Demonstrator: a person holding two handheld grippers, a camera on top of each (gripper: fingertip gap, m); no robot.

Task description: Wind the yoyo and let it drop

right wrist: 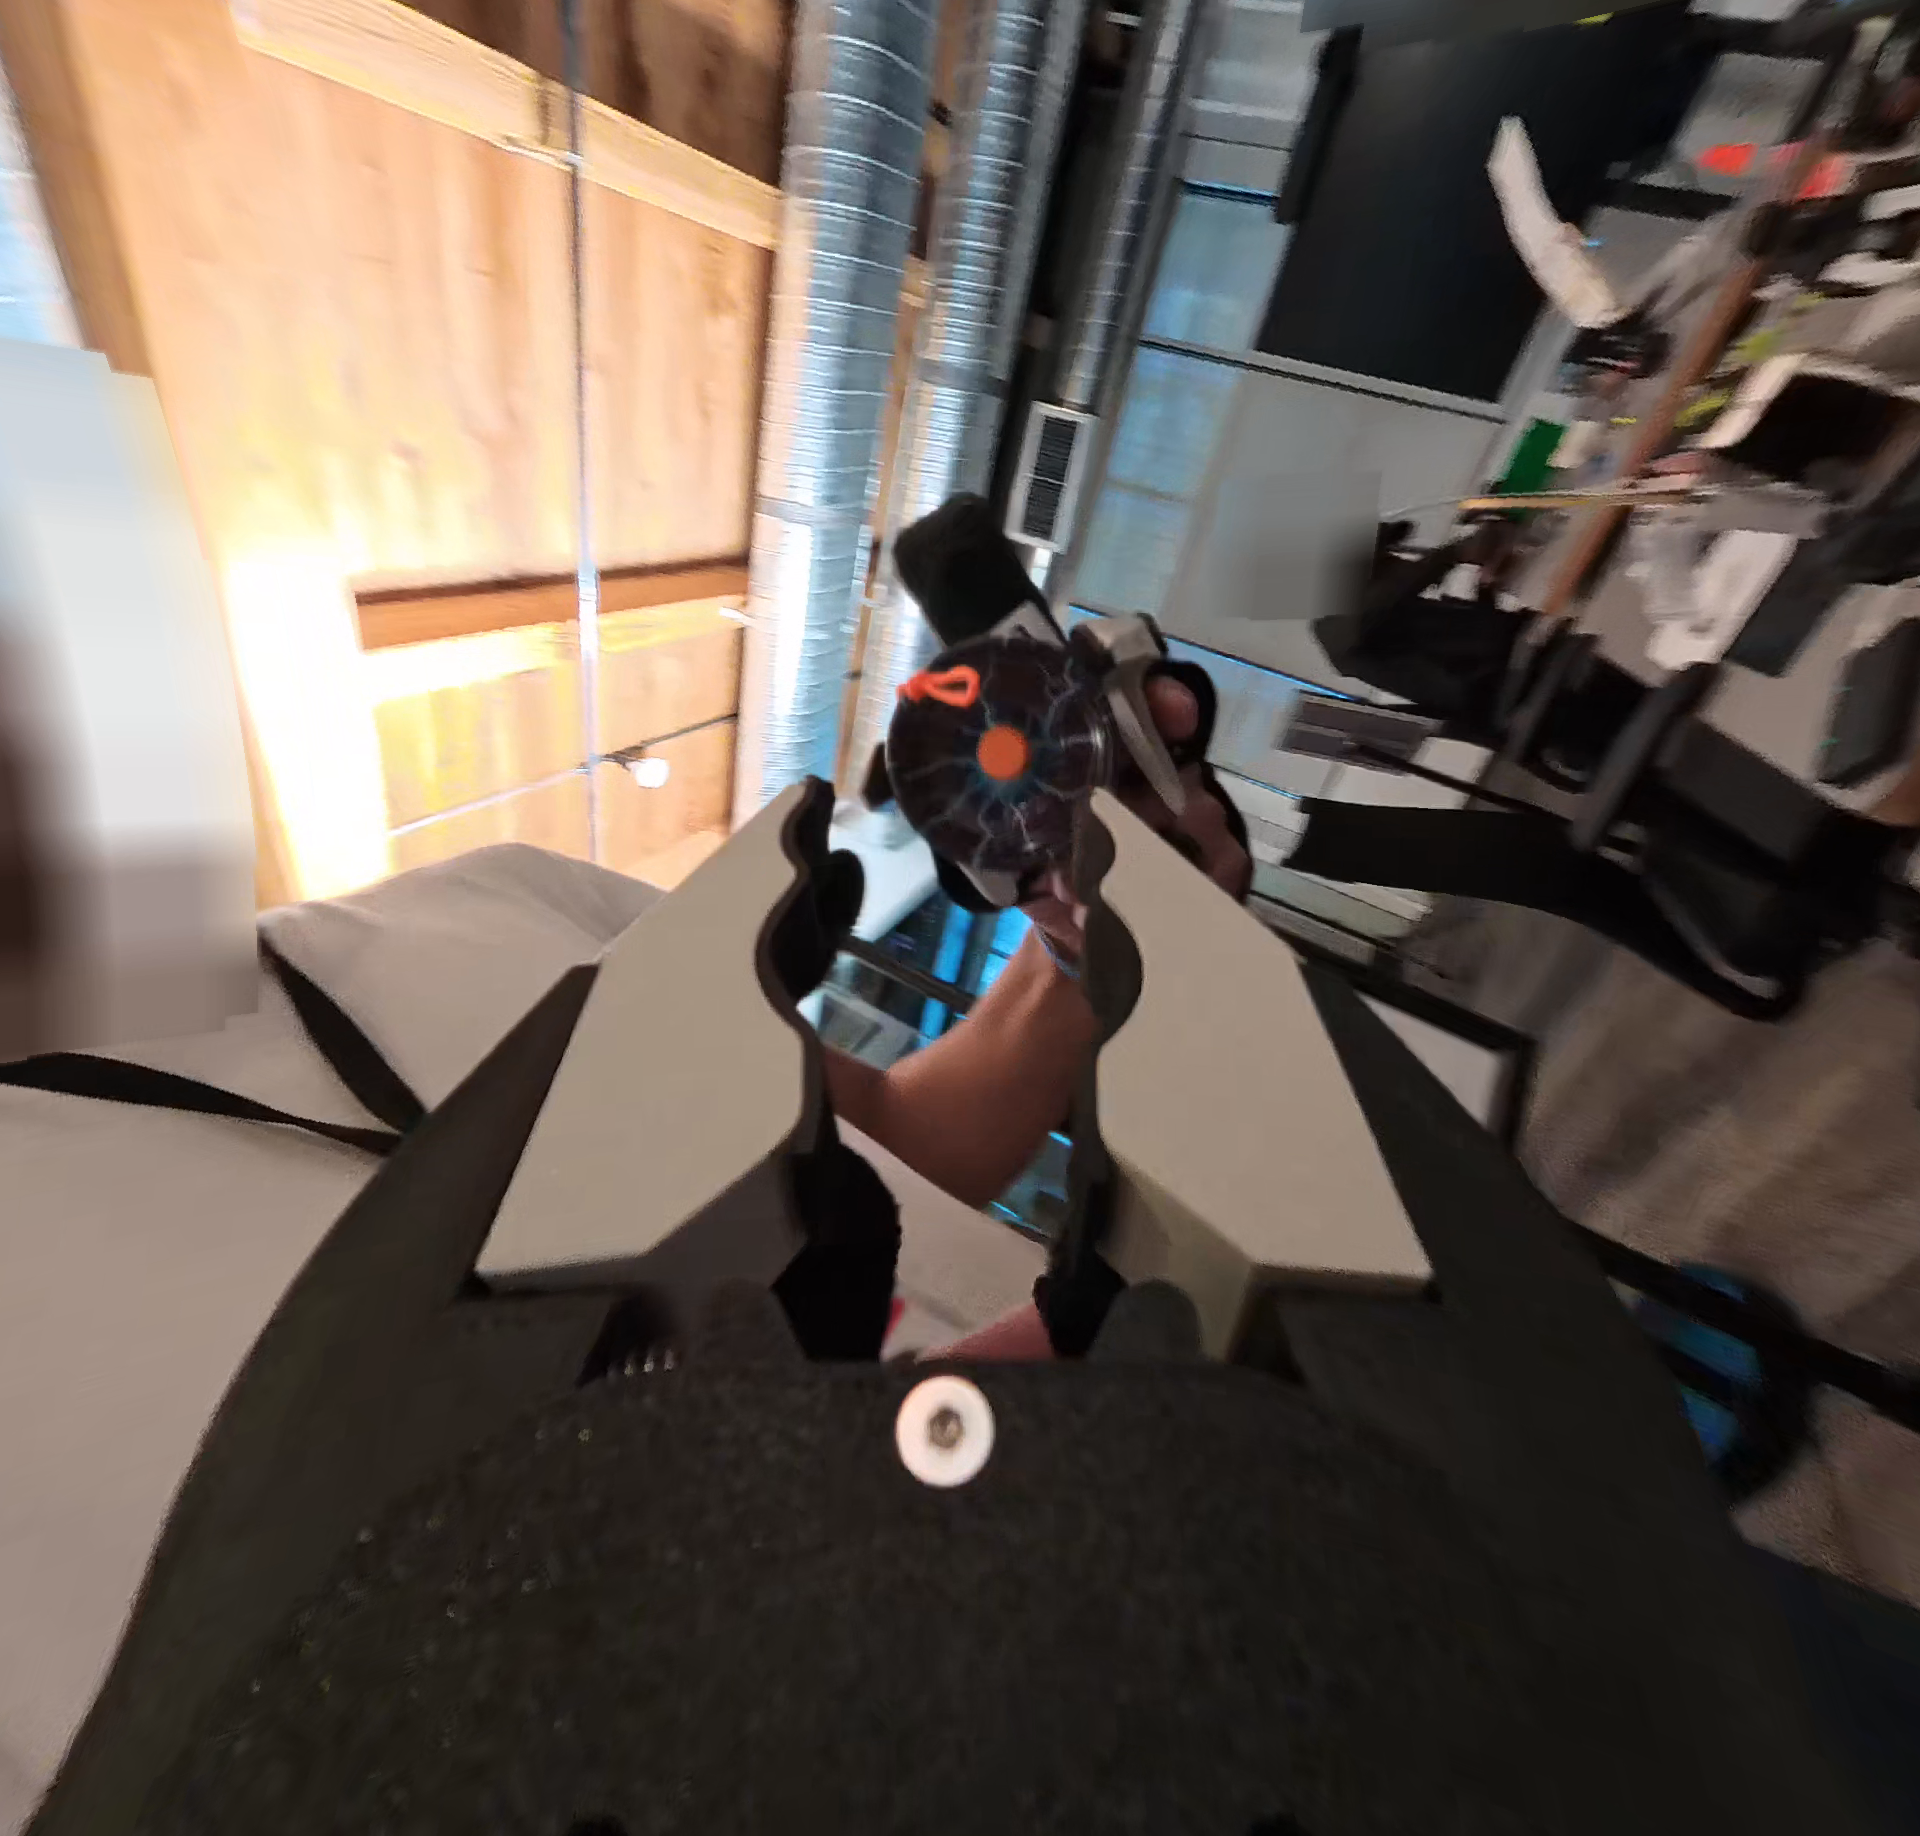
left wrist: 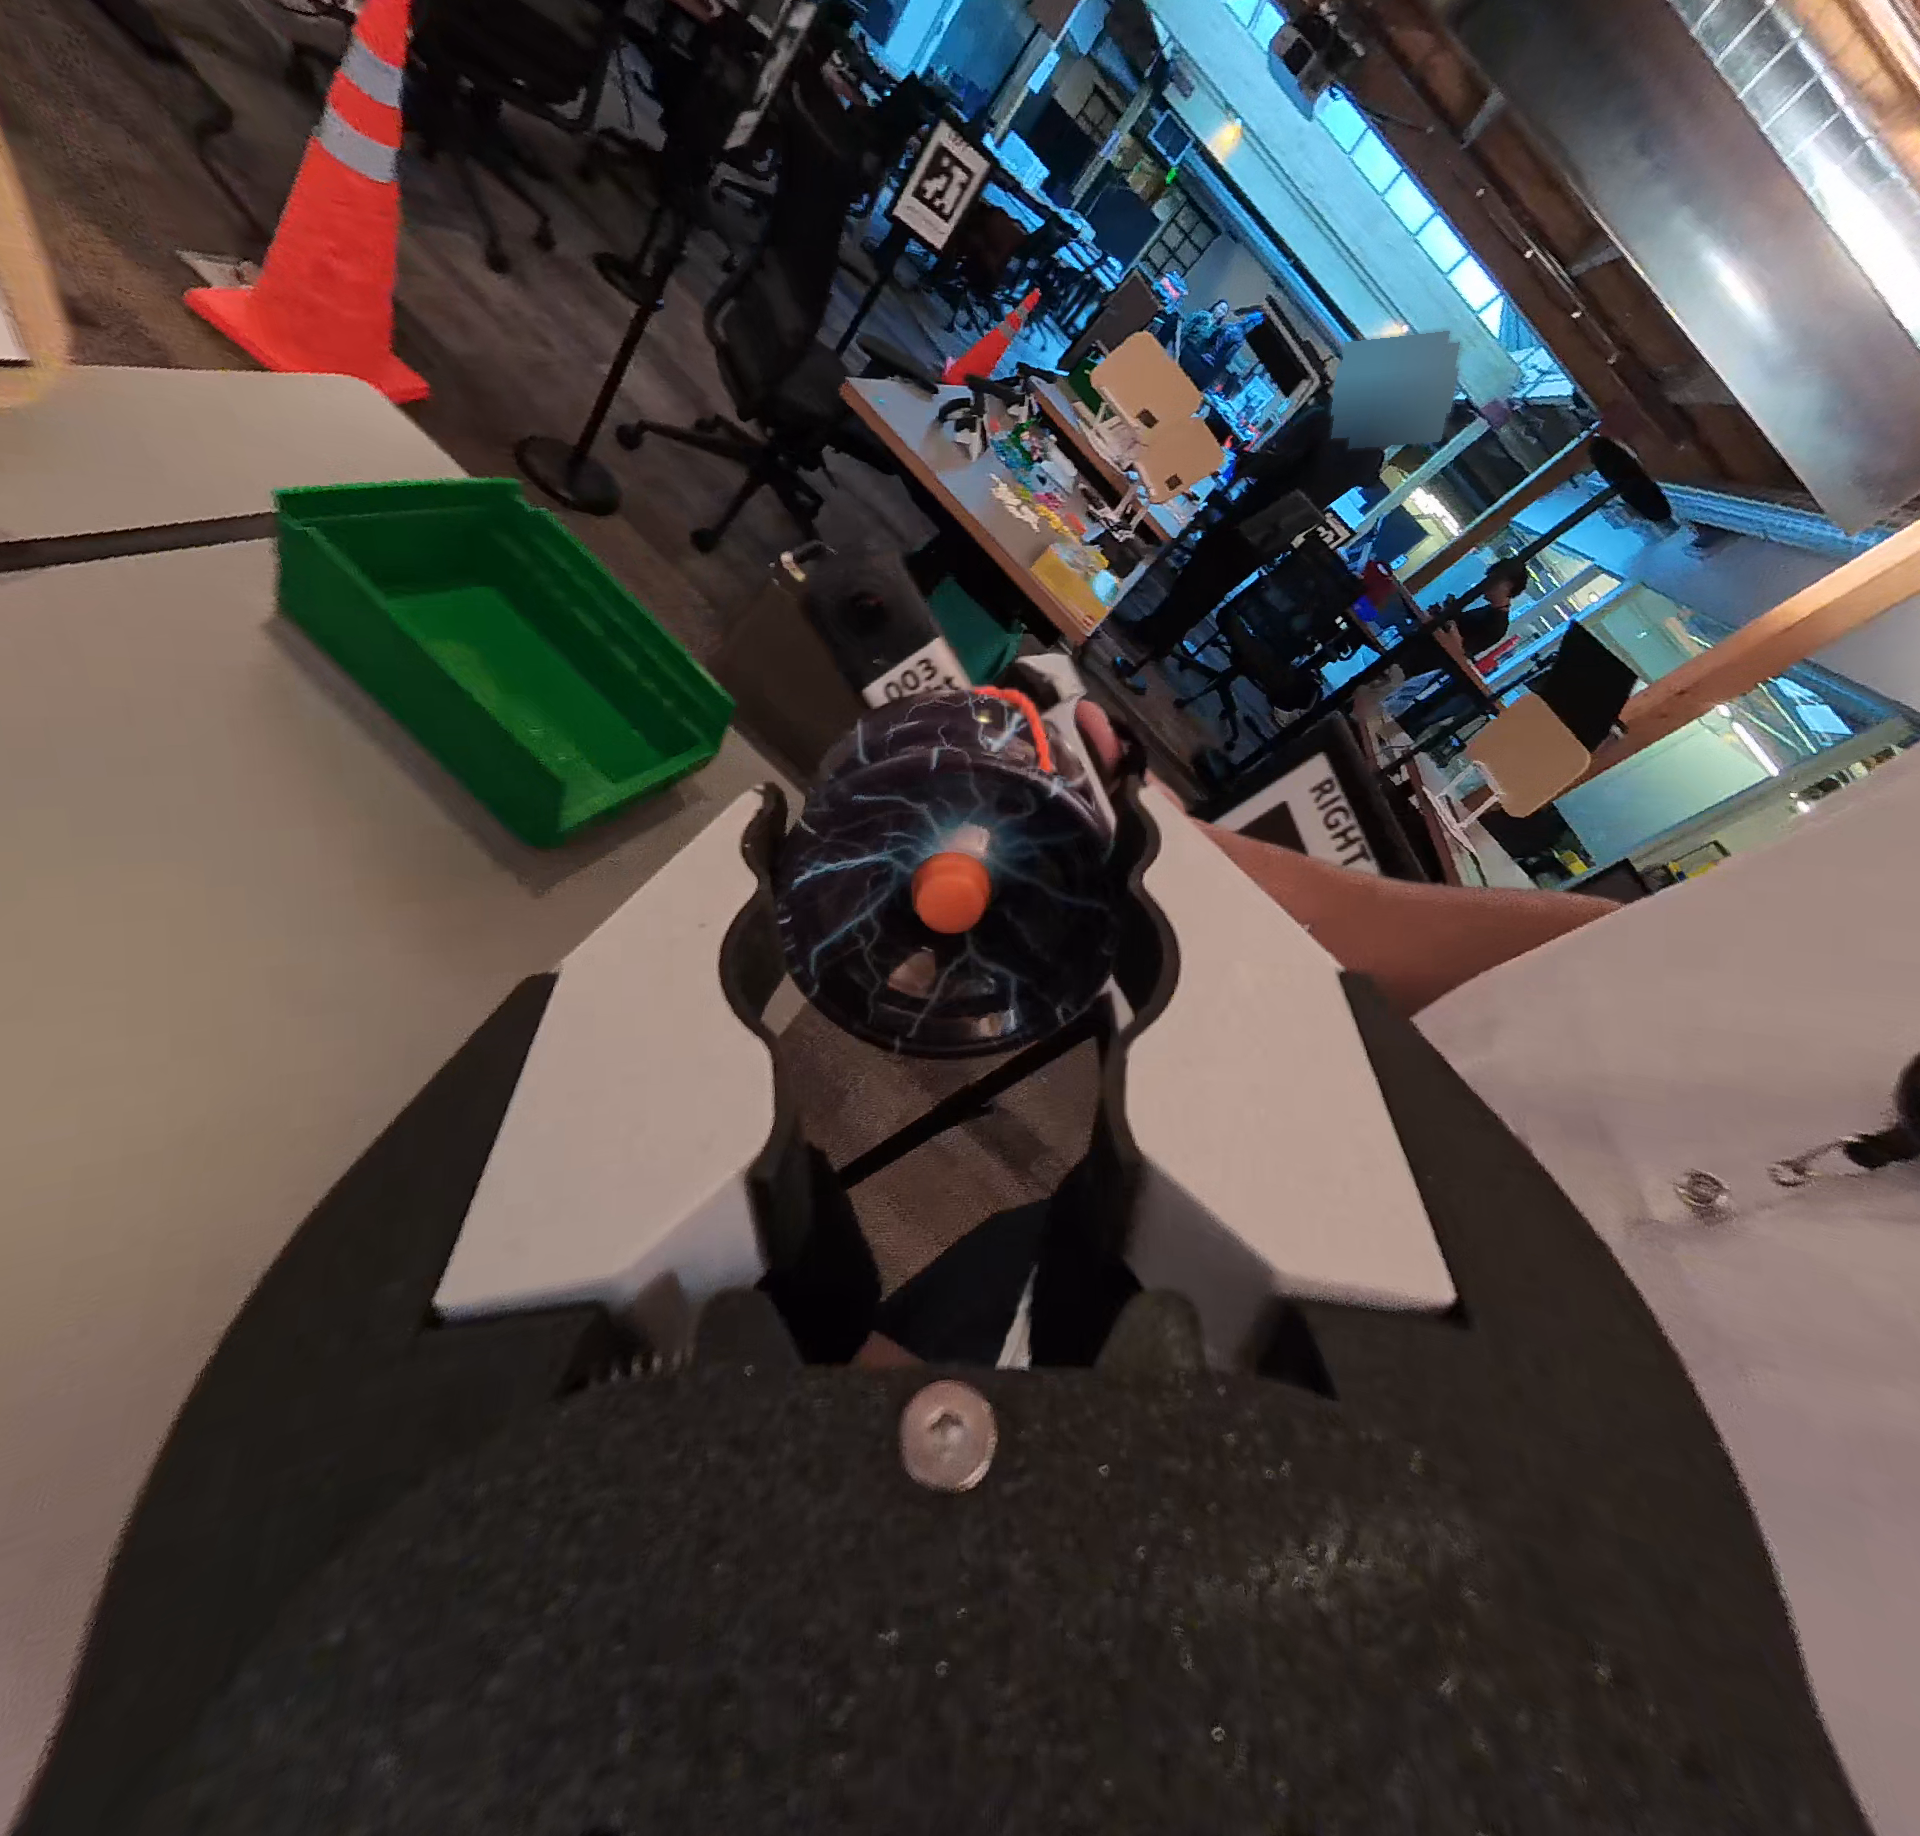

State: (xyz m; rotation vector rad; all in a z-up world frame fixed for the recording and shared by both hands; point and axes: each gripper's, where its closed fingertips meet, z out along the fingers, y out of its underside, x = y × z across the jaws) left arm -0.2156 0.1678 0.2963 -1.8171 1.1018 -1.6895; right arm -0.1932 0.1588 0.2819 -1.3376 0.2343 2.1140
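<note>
The left gripper [left wrist: 951, 903] has its fingers [left wrist: 665, 965] clamped on a dark yoyo [left wrist: 940, 882] with a blue lightning pattern, gripping it by its edges so that one flat face and its orange centre button [left wrist: 951, 891] point back at the camera. Orange string [left wrist: 1023, 721] shows at the top of the yoyo, apparently coiled in the groove, and in the right wrist view a small orange loop [right wrist: 940, 688] of it lies against the yoyo's face. The right gripper [right wrist: 951, 882] has its fingers [right wrist: 717, 965] apart and holds nothing; it hangs just short of the yoyo [right wrist: 997, 758], with the loop ahead of its tips. Past the left fingers sits a pale desk [left wrist: 156, 851] carrying a green plastic bin [left wrist: 468, 643], with an orange traffic cone [left wrist: 332, 217] on the floor behind. Judging from this, the winding looks largely or fully done, since no loose length of string is visible, though the blur leaves that unsure. What remains is for the right fingers to take the loop and for the left fingers to release the yoyo so it drops.
</note>
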